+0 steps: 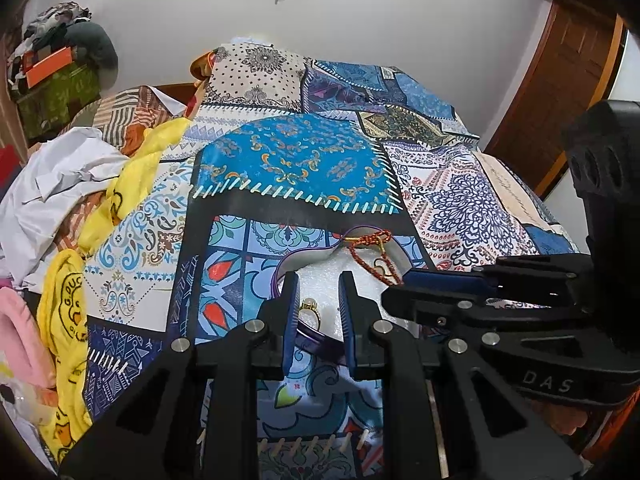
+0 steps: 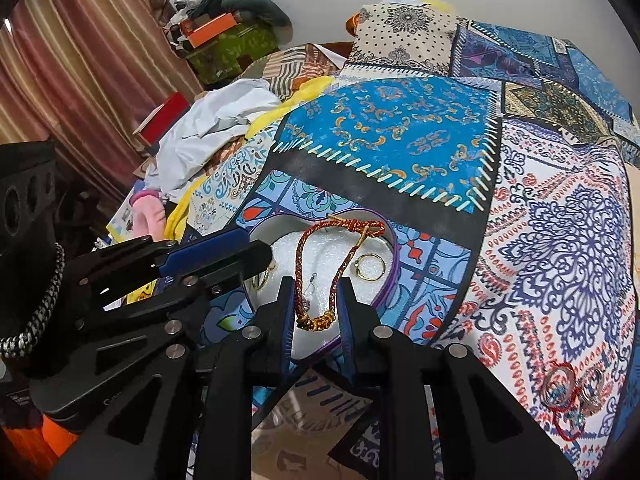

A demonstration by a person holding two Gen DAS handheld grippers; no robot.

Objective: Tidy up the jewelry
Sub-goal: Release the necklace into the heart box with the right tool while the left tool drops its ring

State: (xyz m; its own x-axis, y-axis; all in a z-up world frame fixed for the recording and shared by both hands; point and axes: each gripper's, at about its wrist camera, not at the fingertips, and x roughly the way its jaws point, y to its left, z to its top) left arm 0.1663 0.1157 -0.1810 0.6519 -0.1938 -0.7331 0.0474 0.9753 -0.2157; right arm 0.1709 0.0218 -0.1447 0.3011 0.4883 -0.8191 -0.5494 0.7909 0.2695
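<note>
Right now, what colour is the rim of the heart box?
Purple. The box rim shows best in the right wrist view.

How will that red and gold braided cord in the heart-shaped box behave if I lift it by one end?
The braided cord lies in a loose curved loop on the white foam, so it is probably floppy and would dangle. It looks thin, so likely light. Its gold end knot could snag on the purple box rim.
</note>
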